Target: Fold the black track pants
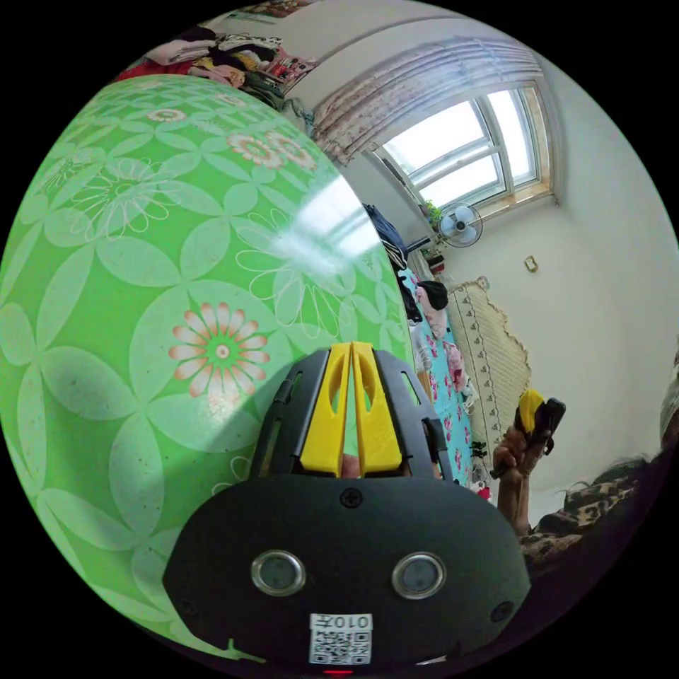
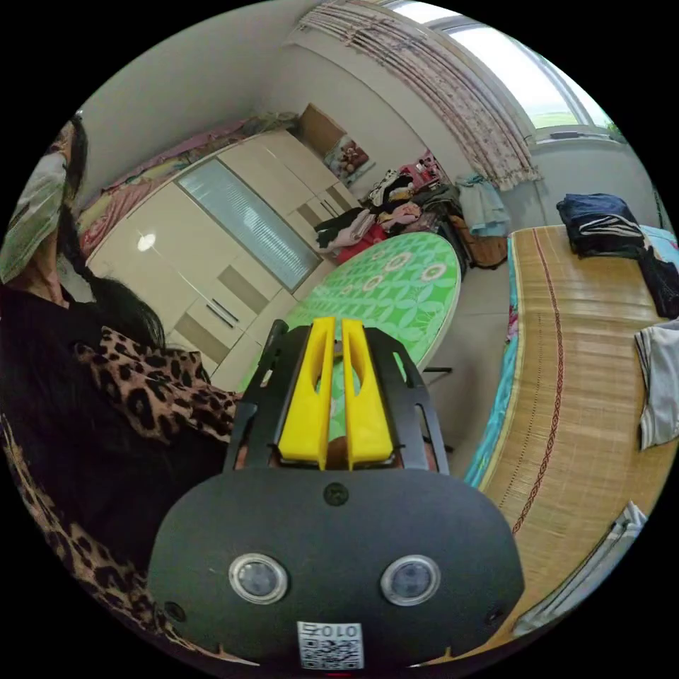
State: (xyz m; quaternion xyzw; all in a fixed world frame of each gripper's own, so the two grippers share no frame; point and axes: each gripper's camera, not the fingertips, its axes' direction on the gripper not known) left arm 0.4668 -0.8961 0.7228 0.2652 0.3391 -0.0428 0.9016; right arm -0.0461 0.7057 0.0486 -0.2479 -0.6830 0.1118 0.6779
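In the left gripper view, the left hand-held gripper (image 1: 351, 346) has its yellow jaws pressed together with nothing between them, pointing toward 12 o'clock over the green flower-patterned worktop (image 1: 141, 283). A printed code label sits on the gripper's black body at 6 o'clock; its writing is too small to make out. At 4 o'clock a hand (image 1: 515, 453) holds the right hand-held gripper (image 1: 539, 414) up near the wall. A fan (image 1: 460, 228) stands by the window (image 1: 470, 152) at 1 o'clock. A heap of clothes (image 1: 212, 60) lies beyond the worktop at 11 o'clock.

In the right gripper view, the right hand-held gripper's yellow jaws are likewise closed together and empty, aimed at the worktop. A person in a leopard-print top (image 2: 152, 396) is at 9 o'clock. A bed with a woven mat (image 2: 580, 368) runs along 3 o'clock, carrying a folded dark stack (image 2: 601, 223) at 2 o'clock. I cannot tell which dark garment is the black track pants.
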